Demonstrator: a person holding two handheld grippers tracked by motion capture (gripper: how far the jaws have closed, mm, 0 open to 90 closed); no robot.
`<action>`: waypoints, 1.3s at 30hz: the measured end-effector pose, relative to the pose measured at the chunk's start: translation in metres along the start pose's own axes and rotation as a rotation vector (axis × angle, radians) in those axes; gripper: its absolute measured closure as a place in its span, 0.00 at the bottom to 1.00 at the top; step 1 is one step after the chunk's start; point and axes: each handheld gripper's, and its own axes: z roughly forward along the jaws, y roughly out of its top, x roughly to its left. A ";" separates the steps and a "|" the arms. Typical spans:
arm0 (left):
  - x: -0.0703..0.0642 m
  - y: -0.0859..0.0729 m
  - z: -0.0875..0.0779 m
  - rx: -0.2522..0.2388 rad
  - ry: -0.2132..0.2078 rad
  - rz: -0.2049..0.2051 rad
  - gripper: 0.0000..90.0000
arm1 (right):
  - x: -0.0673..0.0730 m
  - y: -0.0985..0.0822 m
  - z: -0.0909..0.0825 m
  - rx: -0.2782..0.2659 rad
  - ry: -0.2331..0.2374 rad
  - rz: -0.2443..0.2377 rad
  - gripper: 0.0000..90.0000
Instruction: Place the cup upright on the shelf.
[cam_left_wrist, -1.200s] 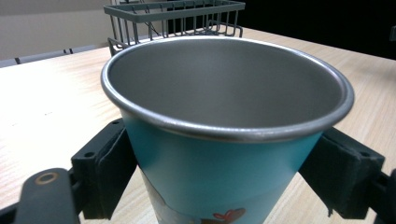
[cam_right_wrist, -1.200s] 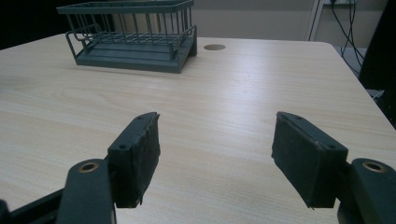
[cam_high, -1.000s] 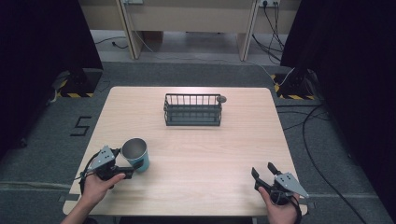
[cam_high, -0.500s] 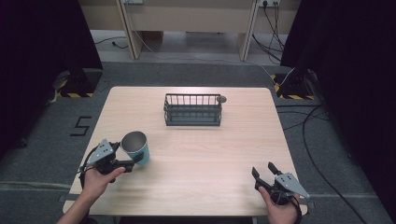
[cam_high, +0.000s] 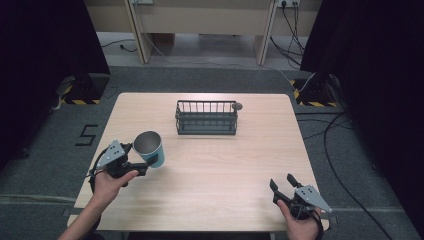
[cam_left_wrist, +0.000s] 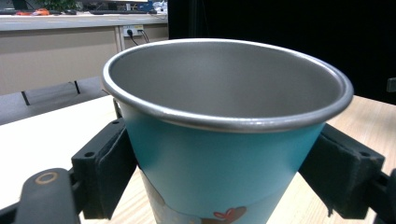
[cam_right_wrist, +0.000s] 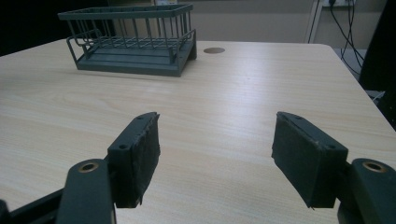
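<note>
The left gripper (cam_high: 142, 162) had its two black jaws closed against opposite sides of a tapered metal cup with a teal printed sleeve and a bare steel rim (cam_high: 149, 148), gripping it below the rim; in the left gripper view the pads (cam_left_wrist: 109, 175) pressed the teal wall on either side while the open mouth of the cup (cam_left_wrist: 224, 135) faced up and slightly toward the camera. In the high view the cup sat over the near-left part of the pale wooden table (cam_high: 210, 200), and whether its base touched the wood or hung just above it could not be told. The relation that mattered was that the dark grey wire rack with upright bars and a flat base (cam_high: 206, 118) stood well apart from the cup, farther from the person and to the right of it, near the table's middle, with its long axis running left to right across the table. The cup's own axis was close to upright, so it would probably need only carrying forward and to the right, were the rack its goal. The right gripper (cam_high: 284, 186) rested at the near-right edge with its jaws spread wide and nothing between them; its own view showed the rack (cam_right_wrist: 133, 42) far ahead and to the left across bare wood. The left hand (cam_high: 107, 180) was clearly the nearer to the cup.
</note>
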 end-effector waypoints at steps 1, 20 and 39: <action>0.000 0.000 0.002 0.000 -0.002 -0.001 0.17 | 0.000 0.000 0.000 0.000 0.001 -0.001 0.36; 0.000 0.020 0.024 -0.005 -0.016 0.034 0.17 | 0.000 0.000 0.000 -0.003 0.004 0.002 0.36; 0.005 0.036 0.042 -0.032 -0.011 0.046 0.17 | 0.001 0.000 0.001 -0.008 0.014 0.001 0.36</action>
